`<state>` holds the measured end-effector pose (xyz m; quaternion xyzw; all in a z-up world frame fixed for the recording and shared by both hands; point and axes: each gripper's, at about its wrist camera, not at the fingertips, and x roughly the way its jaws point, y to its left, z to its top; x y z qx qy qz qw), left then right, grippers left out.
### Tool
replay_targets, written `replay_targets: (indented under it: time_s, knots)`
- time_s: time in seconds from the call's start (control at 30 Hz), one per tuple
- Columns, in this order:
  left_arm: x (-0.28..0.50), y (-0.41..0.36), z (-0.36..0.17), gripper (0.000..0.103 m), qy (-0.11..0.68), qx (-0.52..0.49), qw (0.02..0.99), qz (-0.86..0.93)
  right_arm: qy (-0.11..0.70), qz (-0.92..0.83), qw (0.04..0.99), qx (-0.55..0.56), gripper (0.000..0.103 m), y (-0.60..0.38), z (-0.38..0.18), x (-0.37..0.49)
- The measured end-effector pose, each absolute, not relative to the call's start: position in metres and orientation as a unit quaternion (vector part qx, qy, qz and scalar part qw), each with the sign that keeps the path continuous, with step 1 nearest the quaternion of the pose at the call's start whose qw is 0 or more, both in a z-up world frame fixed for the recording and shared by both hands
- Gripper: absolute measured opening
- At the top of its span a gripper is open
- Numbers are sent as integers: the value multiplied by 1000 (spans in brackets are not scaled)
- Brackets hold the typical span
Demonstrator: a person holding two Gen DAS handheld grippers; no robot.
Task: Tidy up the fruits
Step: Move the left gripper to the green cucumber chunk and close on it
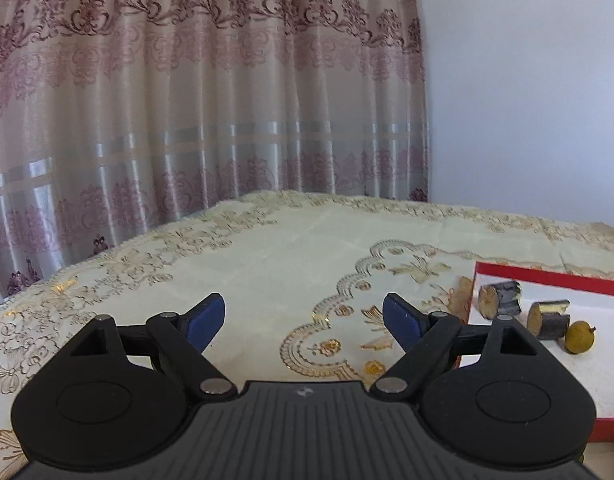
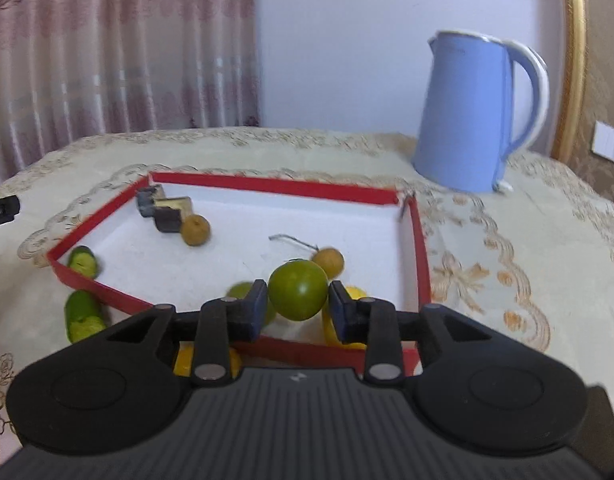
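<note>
Right wrist view: our right gripper [image 2: 298, 306] has its jaws pinching a round, glossy green fruit [image 2: 298, 290] above the red-rimmed tray's [image 2: 421, 248] near edge. Left gripper [image 1: 304, 320] jaws spread, empty, over the surface [image 1: 291, 248].

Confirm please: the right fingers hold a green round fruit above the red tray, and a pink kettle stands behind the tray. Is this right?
One detail is wrong: the kettle is light blue, not pink, as the right wrist view shows. The green round fruit is between the right fingers above the red tray.
</note>
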<state>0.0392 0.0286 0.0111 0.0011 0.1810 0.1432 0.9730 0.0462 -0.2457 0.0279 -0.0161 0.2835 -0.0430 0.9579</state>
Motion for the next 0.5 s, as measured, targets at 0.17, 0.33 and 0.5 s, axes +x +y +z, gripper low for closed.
replay_targets:
  time_s: [0.17, 0.33, 0.5]
  knots:
    - [48, 36, 7, 87, 216, -28, 969, 117, 250, -52, 967, 13, 50, -246, 29, 6]
    - [51, 44, 5, 87, 241, -69, 966, 66, 247, -40, 966, 70, 55, -252, 26, -16]
    - [35, 35, 7, 87, 246, -43, 968, 1, 248, -33, 966, 68, 68, -246, 21, -24]
